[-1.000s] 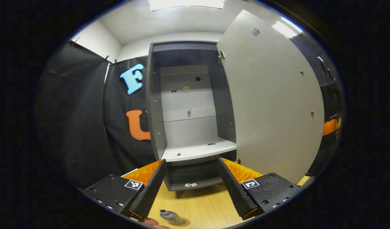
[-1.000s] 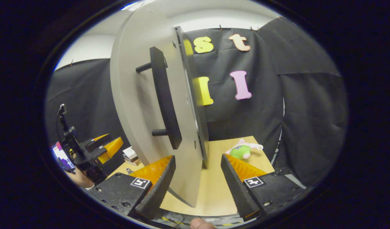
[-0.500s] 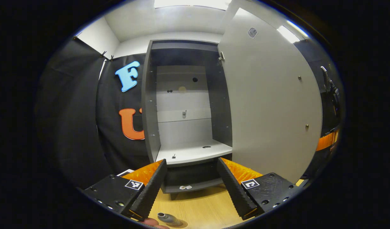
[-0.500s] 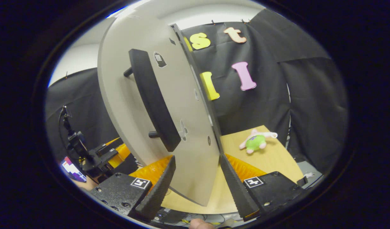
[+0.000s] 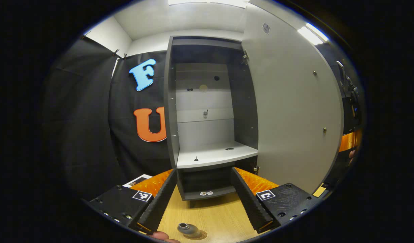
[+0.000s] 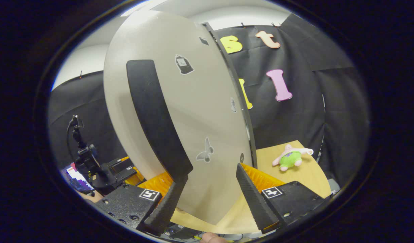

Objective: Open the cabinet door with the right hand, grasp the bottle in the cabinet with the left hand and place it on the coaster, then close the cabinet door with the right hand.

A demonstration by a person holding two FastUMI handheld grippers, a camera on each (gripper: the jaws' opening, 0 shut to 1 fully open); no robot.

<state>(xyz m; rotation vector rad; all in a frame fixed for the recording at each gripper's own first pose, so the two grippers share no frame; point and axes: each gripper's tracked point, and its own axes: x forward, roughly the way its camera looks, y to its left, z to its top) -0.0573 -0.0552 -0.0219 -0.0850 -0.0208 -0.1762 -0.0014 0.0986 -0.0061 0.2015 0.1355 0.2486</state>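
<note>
In the left gripper view the grey cabinet (image 5: 171, 111) stands open, its door (image 5: 291, 101) swung out to the right. A small grey bottle (image 5: 187, 229) stands upright on a round brown coaster (image 5: 197, 235) on the wooden table, below and nearer than my left gripper (image 5: 203, 170), which is open and holds nothing. In the right gripper view the door's outer face (image 6: 200, 111) with its long black handle (image 6: 156, 118) is close in front. My right gripper (image 6: 211, 172) is open against that face, its left fingertip (image 6: 180, 184) just under the handle's lower end.
A white shelf (image 5: 213, 155) sits inside the cabinet above a dark lower compartment. A green and pink plush toy (image 6: 289, 158) lies on the table (image 6: 305, 172) right of the door. A black camera stand (image 6: 83, 155) rises at the left.
The right gripper has swung round from the door's edge to face its outer side, and the handle now looms closer. The left gripper shifted slightly; the bottle stays on the coaster.
</note>
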